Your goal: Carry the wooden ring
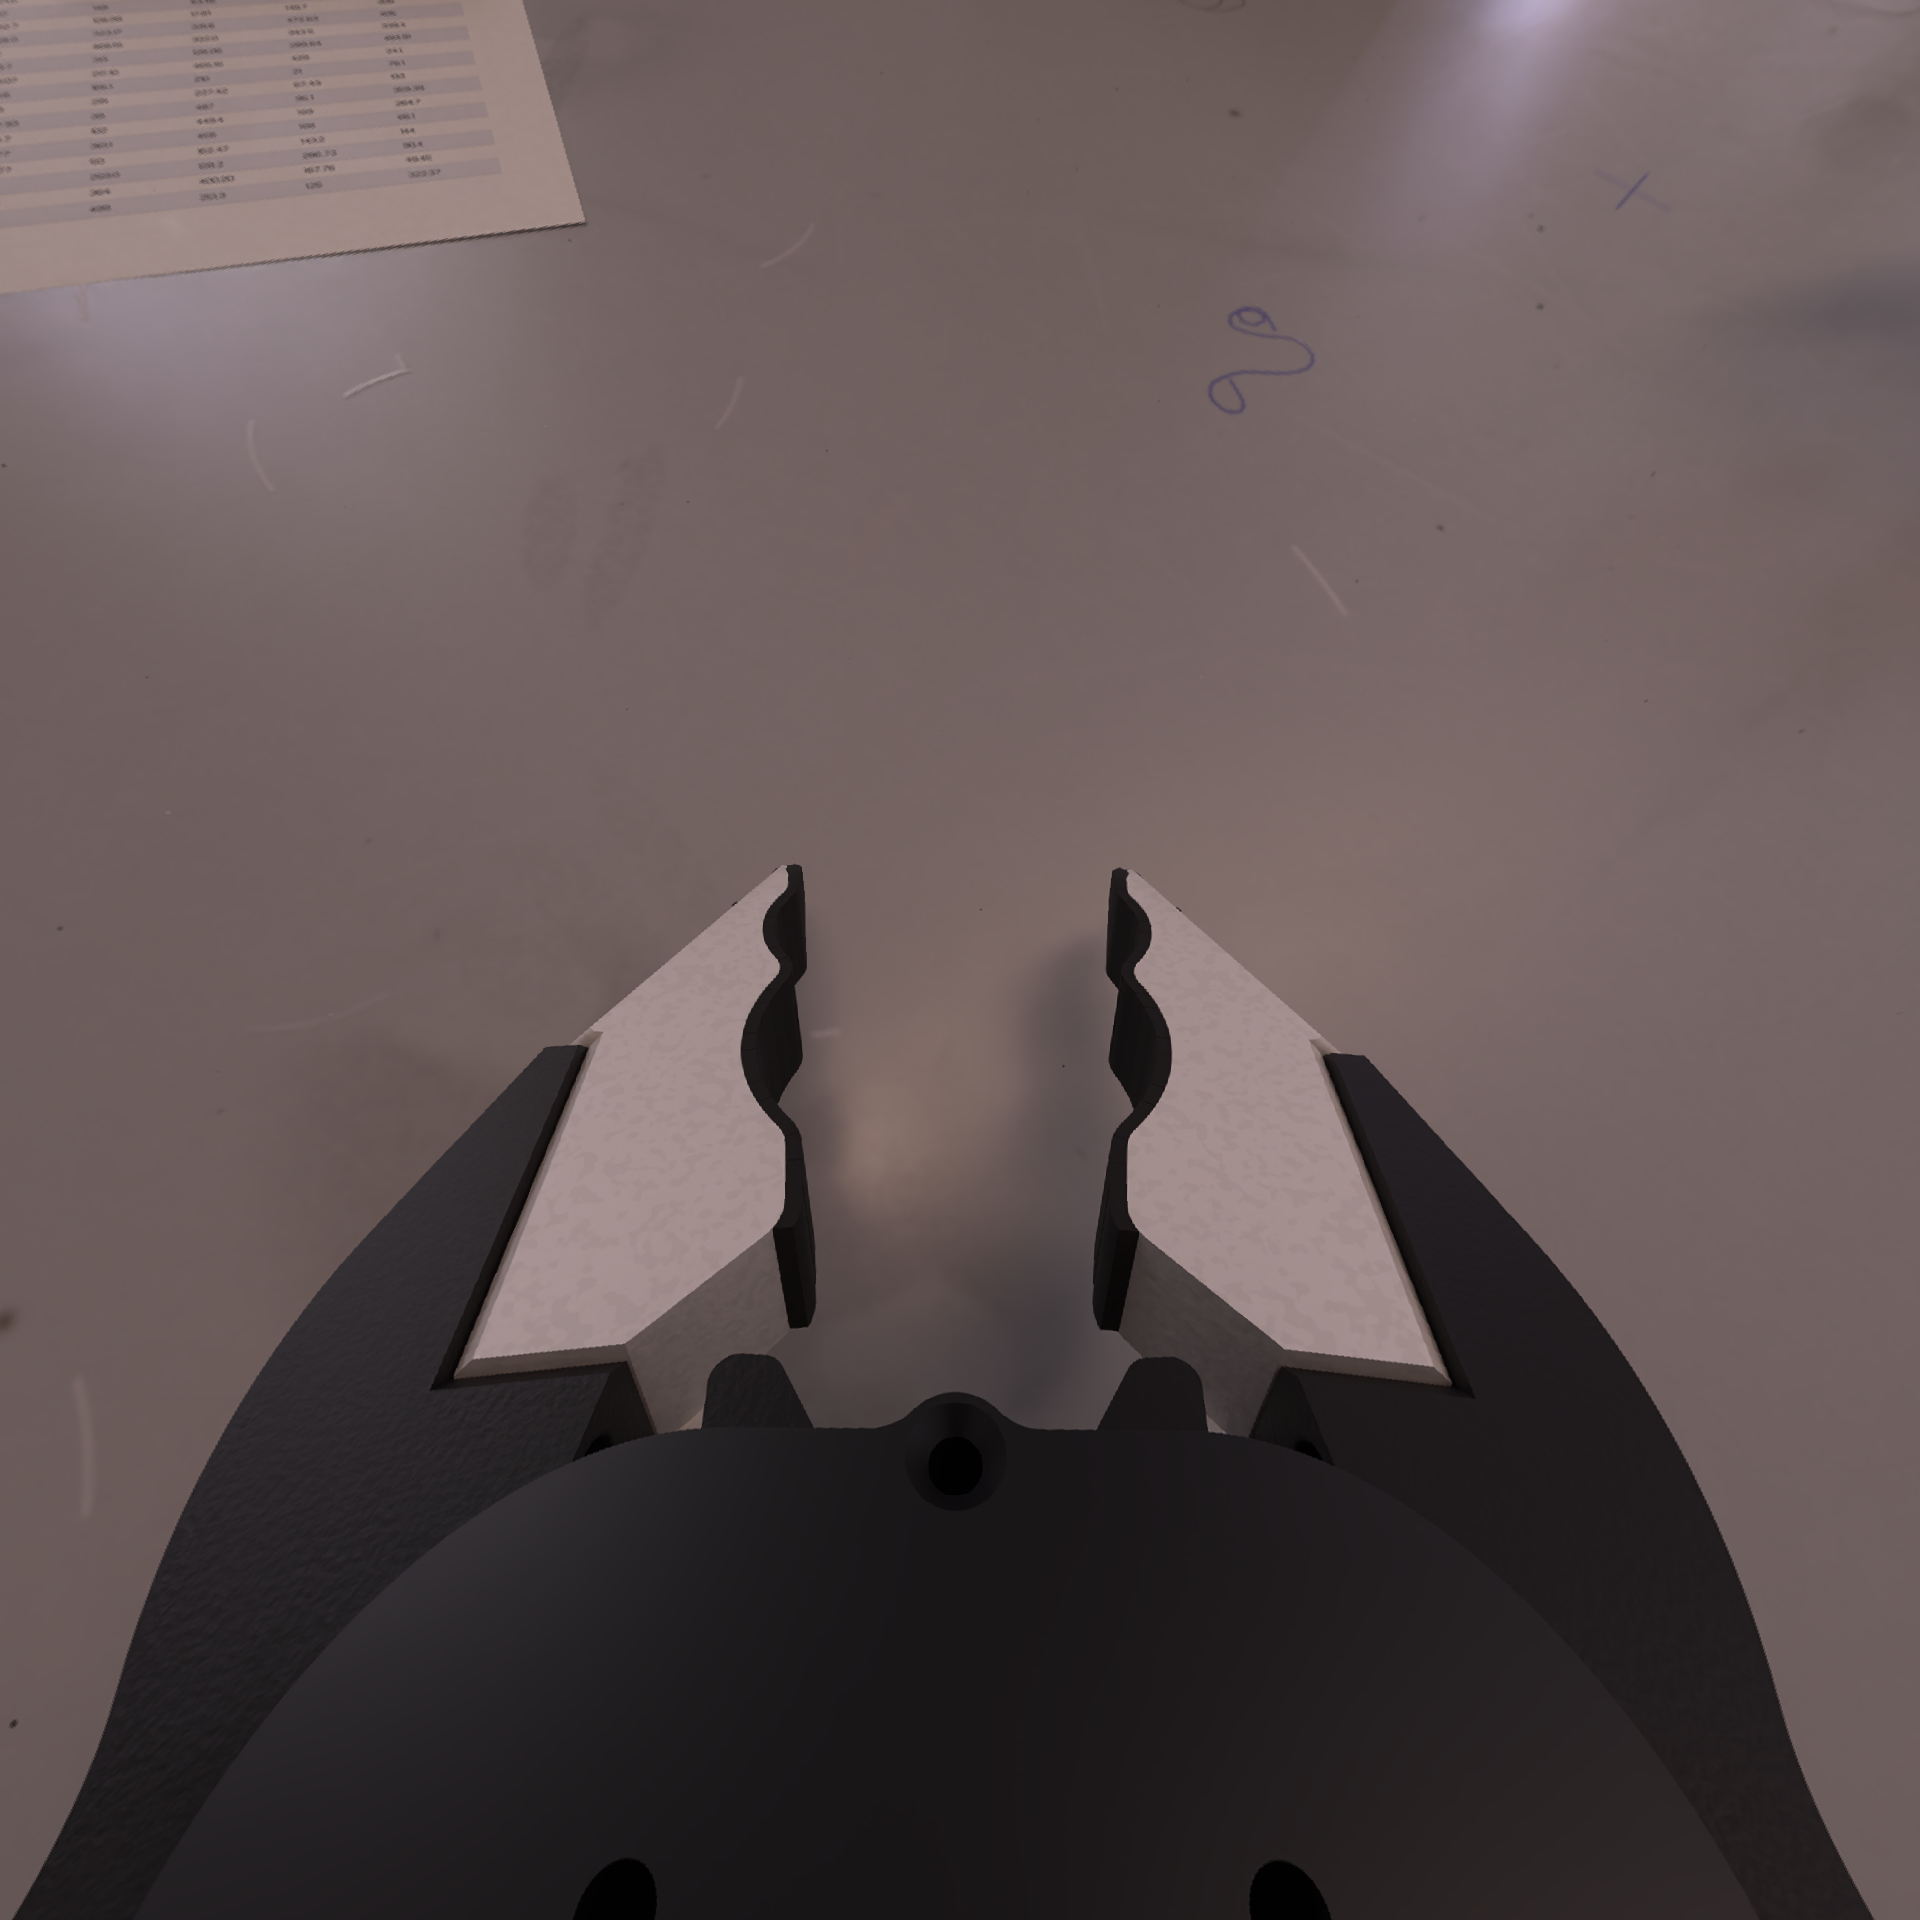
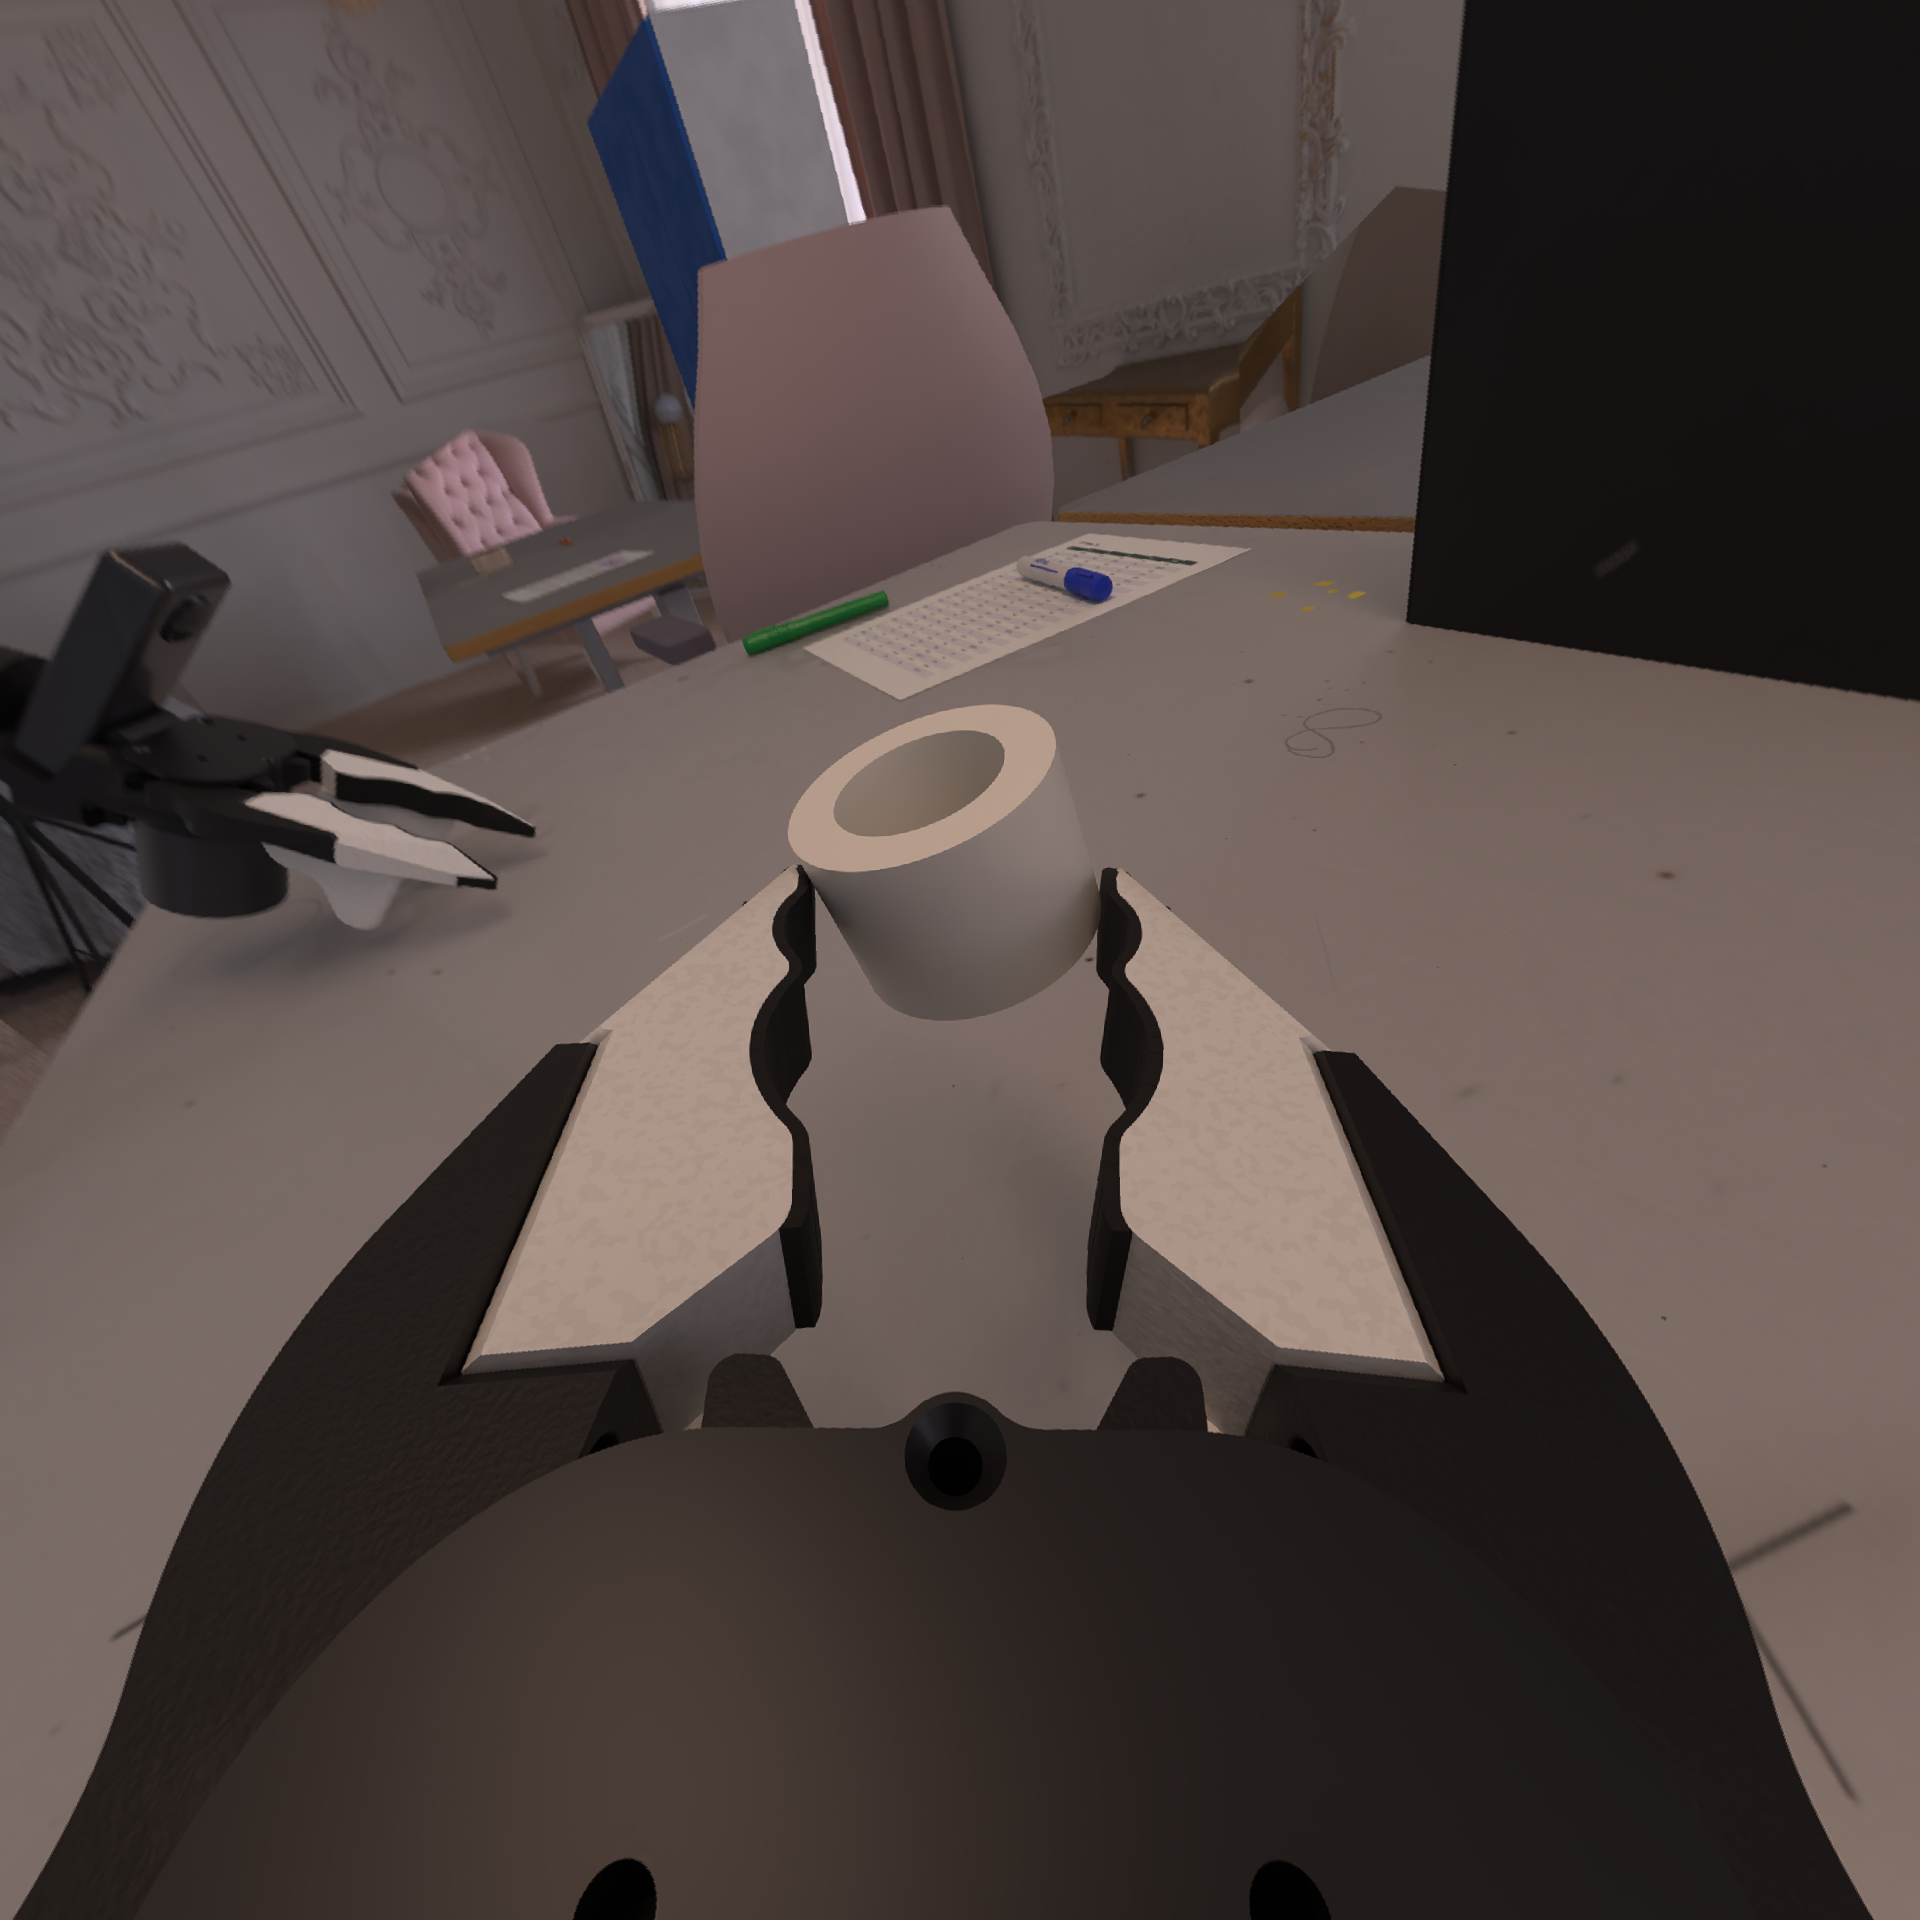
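The wooden ring (image 2: pixel 940 883) is a pale, thick-walled short tube, tilted with its hole facing up and away. My right gripper (image 2: pixel 956 883) is shut on it, with the fingertips (image 2: pixel 800 914) pressed on its left and right sides, and seems to hold it just above the grey table (image 2: pixel 1455 987). My left gripper (image 1: pixel 956 883) is open and empty, pointing down at bare table. It also shows in the right wrist view (image 2: pixel 509 857), off to the left of the ring and well apart from it.
A printed sheet (image 2: pixel 997 613) lies at the table's far edge with a blue-capped marker (image 2: pixel 1065 577) on it and a green marker (image 2: pixel 816 621) beside it. The sheet also shows in the left wrist view (image 1: pixel 260 125). A black box (image 2: pixel 1662 312) stands at the right. A chair back (image 2: pixel 862 416) rises behind the table.
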You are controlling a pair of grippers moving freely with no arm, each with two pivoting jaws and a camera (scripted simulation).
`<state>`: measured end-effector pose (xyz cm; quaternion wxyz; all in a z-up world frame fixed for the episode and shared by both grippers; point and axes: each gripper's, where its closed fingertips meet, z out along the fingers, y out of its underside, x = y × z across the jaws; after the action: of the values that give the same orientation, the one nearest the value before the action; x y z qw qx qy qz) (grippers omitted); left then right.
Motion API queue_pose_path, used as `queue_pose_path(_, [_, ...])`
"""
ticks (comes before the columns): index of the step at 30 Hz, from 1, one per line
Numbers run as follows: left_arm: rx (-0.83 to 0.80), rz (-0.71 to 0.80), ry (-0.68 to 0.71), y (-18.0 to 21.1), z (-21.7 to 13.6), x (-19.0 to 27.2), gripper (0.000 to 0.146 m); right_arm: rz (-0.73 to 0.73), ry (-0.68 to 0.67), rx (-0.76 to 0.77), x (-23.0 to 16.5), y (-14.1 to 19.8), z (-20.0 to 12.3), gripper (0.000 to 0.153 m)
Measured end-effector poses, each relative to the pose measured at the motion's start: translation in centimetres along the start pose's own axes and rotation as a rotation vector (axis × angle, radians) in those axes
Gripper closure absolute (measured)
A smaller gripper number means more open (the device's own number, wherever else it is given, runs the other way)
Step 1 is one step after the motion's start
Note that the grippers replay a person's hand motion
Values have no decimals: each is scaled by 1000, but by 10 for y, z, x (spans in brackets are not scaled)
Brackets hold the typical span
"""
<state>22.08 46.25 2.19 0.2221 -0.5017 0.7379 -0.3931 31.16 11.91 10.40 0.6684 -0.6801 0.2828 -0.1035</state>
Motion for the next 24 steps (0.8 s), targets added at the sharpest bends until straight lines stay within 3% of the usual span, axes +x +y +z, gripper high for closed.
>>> queue_pose_path(5, [-25,23,-31,3,2,0,87,-71,30,-50,-5,7,4,98])
queue_pose_path(24, [-36,7,-14,4,4,0,85,-66,51,-85,-3,12,7,98])
